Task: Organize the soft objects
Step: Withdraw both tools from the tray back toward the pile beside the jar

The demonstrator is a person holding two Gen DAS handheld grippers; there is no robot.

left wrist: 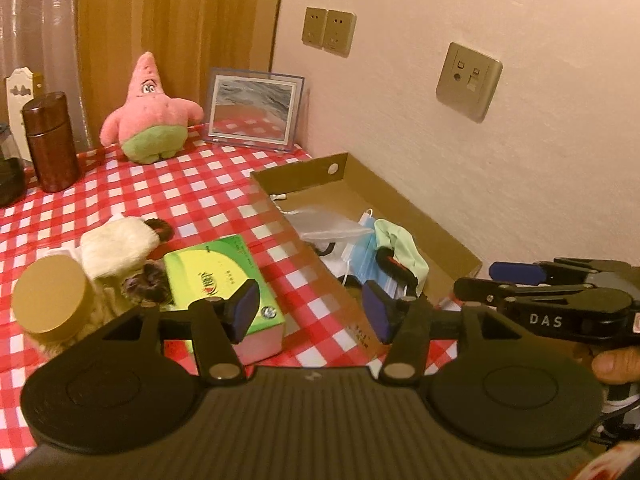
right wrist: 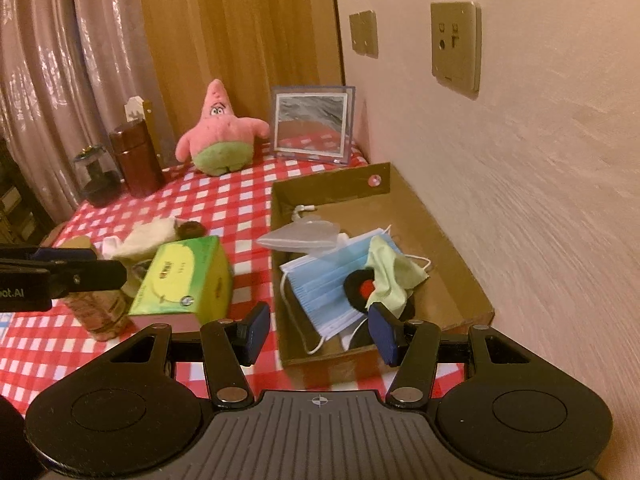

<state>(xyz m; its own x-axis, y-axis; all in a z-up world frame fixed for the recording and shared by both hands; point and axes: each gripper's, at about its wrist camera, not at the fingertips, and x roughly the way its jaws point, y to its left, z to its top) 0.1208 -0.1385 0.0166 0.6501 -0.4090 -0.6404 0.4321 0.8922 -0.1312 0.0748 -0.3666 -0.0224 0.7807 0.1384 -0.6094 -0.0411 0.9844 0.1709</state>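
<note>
Both claws part open, holding nothing.

Left gripper [left wrist: 314, 312] and right gripper [right wrist: 320, 334] hovering with empty gaps above the near end of the cardboard tray [right wrist: 448, 264]. Inside, near end: blue face mask [right wrist: 320, 284], long axis running near-right to far-left, green cloth [right wrist: 390, 276] on top.

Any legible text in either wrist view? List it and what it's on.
"DAS": white letters on the right gripper, seen in the left wrist view.
"oot.AI": cut off at the frame edge, on the left gripper, seen in the right wrist view.
Green tissue box: red logo and small print, too blurred to read.
Wall plates: symbols only, no words readable.
</note>
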